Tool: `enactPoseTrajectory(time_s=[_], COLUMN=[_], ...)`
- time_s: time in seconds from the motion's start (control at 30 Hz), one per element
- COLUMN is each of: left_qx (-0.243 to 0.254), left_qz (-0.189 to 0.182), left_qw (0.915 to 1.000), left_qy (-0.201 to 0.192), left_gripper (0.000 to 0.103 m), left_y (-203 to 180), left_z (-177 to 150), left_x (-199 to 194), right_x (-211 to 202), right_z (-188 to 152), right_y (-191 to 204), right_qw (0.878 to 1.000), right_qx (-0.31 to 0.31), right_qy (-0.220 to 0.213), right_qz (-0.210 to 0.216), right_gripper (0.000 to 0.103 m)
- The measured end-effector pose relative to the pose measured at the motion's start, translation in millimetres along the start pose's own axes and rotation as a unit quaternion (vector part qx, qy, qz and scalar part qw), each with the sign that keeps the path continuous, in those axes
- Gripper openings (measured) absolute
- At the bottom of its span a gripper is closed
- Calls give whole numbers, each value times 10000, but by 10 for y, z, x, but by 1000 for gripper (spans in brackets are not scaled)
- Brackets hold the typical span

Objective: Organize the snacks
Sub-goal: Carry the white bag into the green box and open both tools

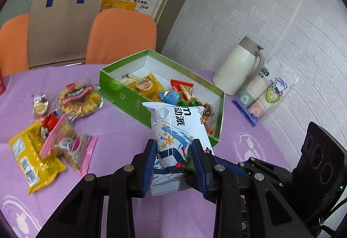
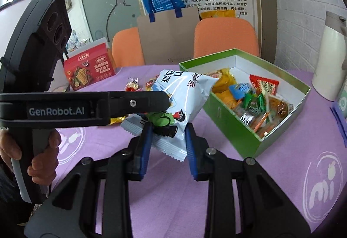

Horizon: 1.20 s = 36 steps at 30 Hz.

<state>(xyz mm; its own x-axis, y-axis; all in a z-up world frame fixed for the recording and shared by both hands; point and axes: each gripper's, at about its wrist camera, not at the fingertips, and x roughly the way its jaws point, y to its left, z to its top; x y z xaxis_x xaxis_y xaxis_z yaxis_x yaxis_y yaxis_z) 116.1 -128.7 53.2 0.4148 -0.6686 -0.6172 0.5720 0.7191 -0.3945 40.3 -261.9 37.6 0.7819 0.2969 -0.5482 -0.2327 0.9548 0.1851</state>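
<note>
One big round-ish table under a purple cloth (image 1: 121,129), smooth and printed with pale white swirl logos, takes up most of both views. Next biggest is the green cardboard box (image 2: 227,125): rectangular, glossy green outside, plain white inside, open top, with a heap of crinkly wrapped snacks filling its near end.

Then the snack itself, a puffy white plastic packet (image 1: 173,129) with blue wave art, little gold flowers, dark Chinese lettering and zigzag crimped ends. It's up off the cloth, right at the box's near corner. Its long axis runs along the left gripper's fingers, with the far end tipped up over the box's near wall.

The left gripper (image 1: 173,142) has its blue pads clamped on the packet's lower half, one on each side. The right gripper (image 2: 168,129) is set narrow around the packet's bottom crimped end, but I can't tell if it's actually squeezing.

Loose on the cloth to the left: a shiny yellow bag (image 1: 32,157), a pink-edged clear pack (image 1: 69,147), and a round waffle cookie pack (image 1: 80,99).
</note>
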Motion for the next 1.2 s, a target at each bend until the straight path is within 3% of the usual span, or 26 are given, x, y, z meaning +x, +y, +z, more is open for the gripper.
enactPoseTrajectory(time_s=[0.27,0.57,0.67,0.7,0.73,0.77,0.8,0.87,1.03,1.2], left_qx=[140,84,145,167,177,189,191,108,-25,151], left_qz=[-69,106,227,286,347,384,419,526,591,688], left_qw=[9999,9994,9990,9989,9987,9986,9986,9986,9982,9973], left_qy=[74,332,355,339,317,311,268,23,-38,-200], left_gripper=[33,32,32,34,38,54,72,88,90,90], left_y=[-106,38,83,93,113,124,149,204,260,207], left_z=[619,1032,1100,1107,1105,1097,1081,1041,1005,937], left_x=[539,1188,1335,1354,1366,1365,1349,1271,1135,850], right_x=[167,615,759,809,846,845,826,796,715,548], right_z=[432,735,787,795,796,788,774,741,678,698], right_y=[-572,-1040,-1080,-1071,-1067,-1067,-1064,-1054,-1039,-908], right_qw=[9990,9973,9963,9956,9947,9943,9943,9932,9933,9941], right_qx=[356,657,591,471,348,290,231,136,191,188], right_qy=[-168,201,353,456,529,518,477,458,405,304], right_qz=[-233,-263,-511,-668,-816,-882,-925,-1058,-1064,-1025], right_gripper=[32,32,34,37,50,65,68,69,81,82])
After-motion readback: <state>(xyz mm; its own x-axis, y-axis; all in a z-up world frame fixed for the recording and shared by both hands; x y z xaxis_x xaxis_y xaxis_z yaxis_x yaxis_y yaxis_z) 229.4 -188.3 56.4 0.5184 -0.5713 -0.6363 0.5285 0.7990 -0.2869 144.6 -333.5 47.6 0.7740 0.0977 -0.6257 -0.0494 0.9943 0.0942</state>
